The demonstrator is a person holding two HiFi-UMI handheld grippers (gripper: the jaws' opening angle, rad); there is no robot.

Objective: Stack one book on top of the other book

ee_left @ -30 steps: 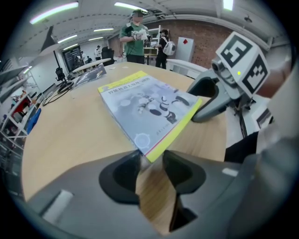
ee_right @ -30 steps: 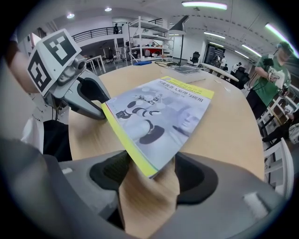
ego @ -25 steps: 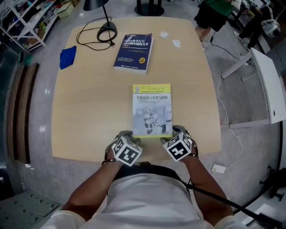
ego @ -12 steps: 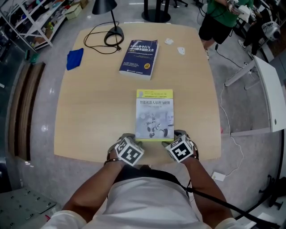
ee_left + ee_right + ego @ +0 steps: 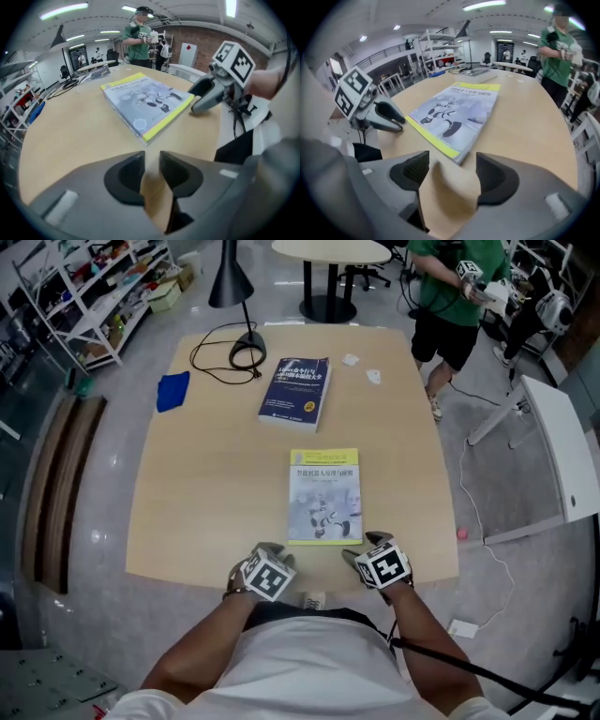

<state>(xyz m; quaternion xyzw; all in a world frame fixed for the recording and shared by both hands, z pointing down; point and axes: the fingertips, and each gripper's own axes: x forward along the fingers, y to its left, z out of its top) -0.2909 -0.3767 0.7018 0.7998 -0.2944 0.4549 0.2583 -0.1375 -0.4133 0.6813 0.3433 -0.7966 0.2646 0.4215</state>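
A grey book with a yellow spine edge (image 5: 324, 495) lies flat in the middle of the wooden table (image 5: 206, 493). A dark blue book (image 5: 296, 388) lies farther back. My left gripper (image 5: 277, 551) sits at the grey book's near left corner (image 5: 145, 101), its jaws narrowed to a thin gap after just closing, with only table between them. My right gripper (image 5: 354, 556) sits at the near right corner (image 5: 454, 110), open and empty. Each gripper view shows the other gripper, the right one (image 5: 211, 91) and the left one (image 5: 379, 115), resting on the table beside the book.
A black lamp base with a looped cable (image 5: 247, 357) and a blue cloth (image 5: 172, 391) sit at the back left. Small white scraps (image 5: 373, 377) lie at the back right. A person in green (image 5: 450, 296) stands behind the table. A white desk (image 5: 562, 446) stands at the right.
The head view has pulled back and tilted up, so more of the room shows. Both grippers stay at the grey book's near corners; the books have not moved.
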